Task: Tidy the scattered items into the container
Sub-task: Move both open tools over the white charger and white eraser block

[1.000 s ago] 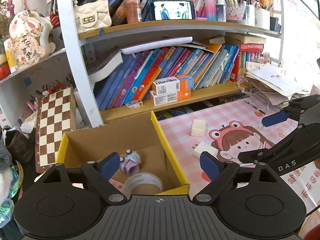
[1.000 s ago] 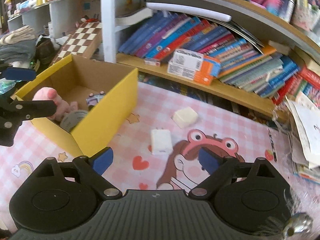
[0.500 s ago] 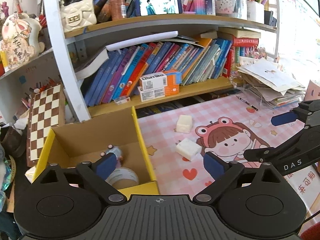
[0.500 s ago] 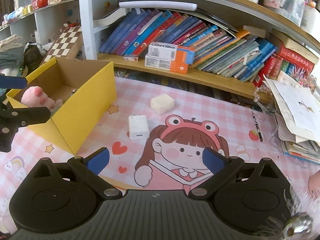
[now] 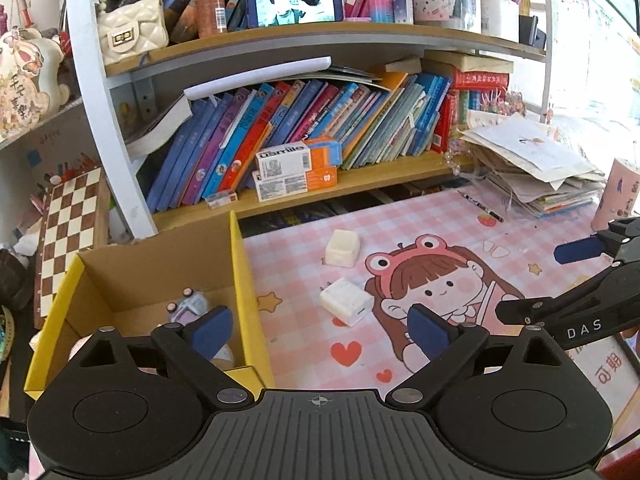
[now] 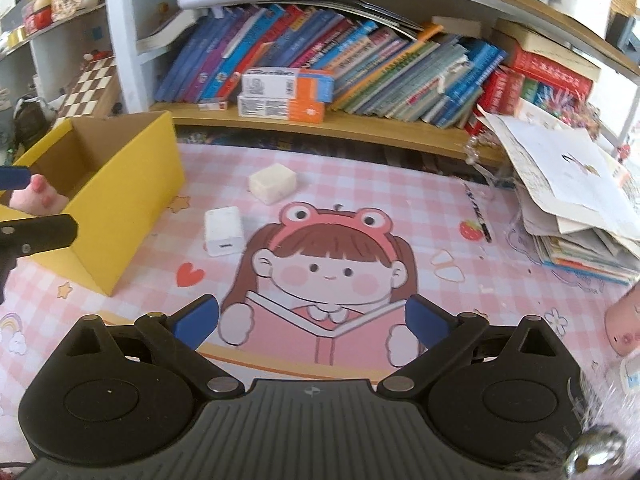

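1. Both tools hang released and empty: the left tool [image 5: 320,330] over the worktop beside the yellow cardboard box [image 5: 240,264], the right tool [image 6: 312,318] over the pink cartoon mat [image 6: 328,264].
2. The white charger [image 6: 224,230] and the cream block [image 6: 273,182] lie on the mat near the box, apart from each other.
3. A toy car [image 5: 188,306] and a pink plush [image 6: 34,196] already sit inside the box.
4. The wide jaws suggest a pickup of the charger comes next.

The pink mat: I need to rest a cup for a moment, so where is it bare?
Bare: the cartoon girl print between the white charger and black pen. Crowded: the paper stack at the right, the yellow box at the left.
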Demonstrator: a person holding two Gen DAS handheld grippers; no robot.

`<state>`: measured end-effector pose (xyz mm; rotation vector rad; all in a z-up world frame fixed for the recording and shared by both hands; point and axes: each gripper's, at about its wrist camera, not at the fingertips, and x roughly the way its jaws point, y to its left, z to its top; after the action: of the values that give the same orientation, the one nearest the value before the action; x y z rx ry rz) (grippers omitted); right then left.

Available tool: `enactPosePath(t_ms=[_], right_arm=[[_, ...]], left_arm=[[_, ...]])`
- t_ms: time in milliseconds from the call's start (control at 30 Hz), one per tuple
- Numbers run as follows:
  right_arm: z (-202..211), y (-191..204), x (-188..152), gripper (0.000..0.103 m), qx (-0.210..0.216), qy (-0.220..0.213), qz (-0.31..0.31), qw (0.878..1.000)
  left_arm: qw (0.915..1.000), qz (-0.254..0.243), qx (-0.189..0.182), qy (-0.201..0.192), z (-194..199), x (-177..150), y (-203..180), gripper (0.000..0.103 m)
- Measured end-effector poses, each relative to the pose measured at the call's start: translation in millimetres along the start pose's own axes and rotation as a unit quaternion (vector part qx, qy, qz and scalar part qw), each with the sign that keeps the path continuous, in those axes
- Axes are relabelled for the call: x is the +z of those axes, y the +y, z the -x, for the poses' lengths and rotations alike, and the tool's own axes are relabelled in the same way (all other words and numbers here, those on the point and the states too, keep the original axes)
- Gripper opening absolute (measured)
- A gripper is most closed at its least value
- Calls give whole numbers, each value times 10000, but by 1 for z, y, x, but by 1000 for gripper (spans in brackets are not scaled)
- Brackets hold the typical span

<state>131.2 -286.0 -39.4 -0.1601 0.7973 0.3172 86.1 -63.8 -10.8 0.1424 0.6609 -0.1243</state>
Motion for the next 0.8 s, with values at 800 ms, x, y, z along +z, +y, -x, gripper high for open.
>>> enactPosePath(t_ms=[800], right_arm=[[-56, -38, 15, 100, -8, 281, -81, 9996]], left_arm=[[9993, -22, 7, 377, -64, 13, -29, 96]])
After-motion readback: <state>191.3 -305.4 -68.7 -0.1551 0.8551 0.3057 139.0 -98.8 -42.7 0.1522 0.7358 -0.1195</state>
